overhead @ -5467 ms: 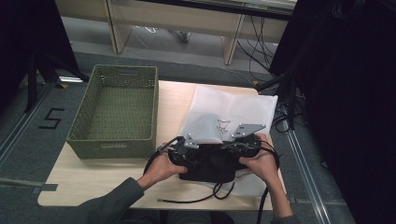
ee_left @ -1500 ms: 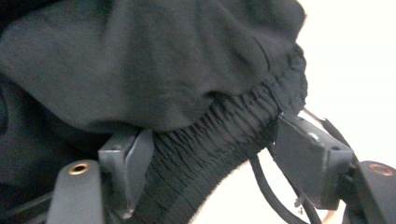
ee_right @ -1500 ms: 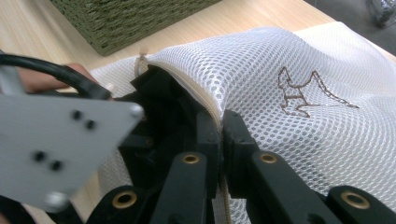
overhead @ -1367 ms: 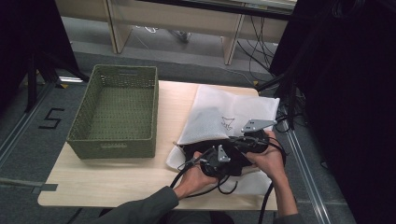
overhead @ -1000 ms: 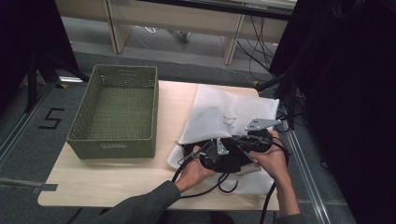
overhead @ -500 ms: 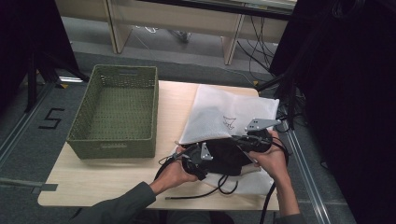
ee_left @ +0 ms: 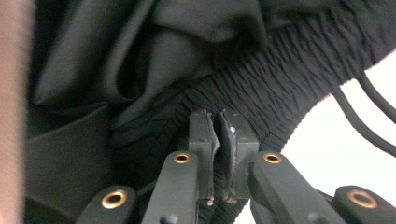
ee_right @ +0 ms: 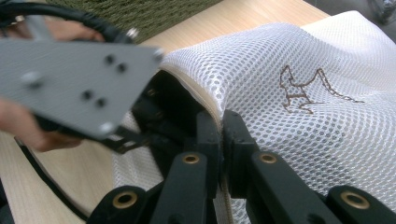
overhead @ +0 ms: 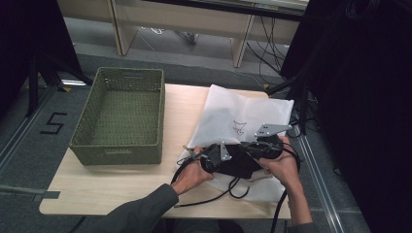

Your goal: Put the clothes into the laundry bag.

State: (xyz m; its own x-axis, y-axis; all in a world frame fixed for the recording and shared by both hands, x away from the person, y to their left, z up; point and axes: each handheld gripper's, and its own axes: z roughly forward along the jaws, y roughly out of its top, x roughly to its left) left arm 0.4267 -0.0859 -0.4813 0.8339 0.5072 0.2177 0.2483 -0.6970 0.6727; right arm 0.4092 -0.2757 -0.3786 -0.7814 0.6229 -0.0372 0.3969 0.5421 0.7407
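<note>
Now the left gripper (ee_left: pixel 219 154) pinches the black garment (ee_left: pixel 187 70), just closed; right gripper (ee_right: pixel 219 140) clamps the mesh bag (ee_right: pixel 299 93) rim, garment barely inside.

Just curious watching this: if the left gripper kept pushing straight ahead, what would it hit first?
Probably more of the black garment: the left gripper already pinches its ribbed band, with bunched folds right ahead.

Empty green woven rectangular basket (overhead: pixel 121 116) left of centre on light wooden table (overhead: pixel 116 182), white "5" floor marking (overhead: pixel 54 123) at far left, dangling black cables (overhead: pixel 272 43) upper right.
</note>
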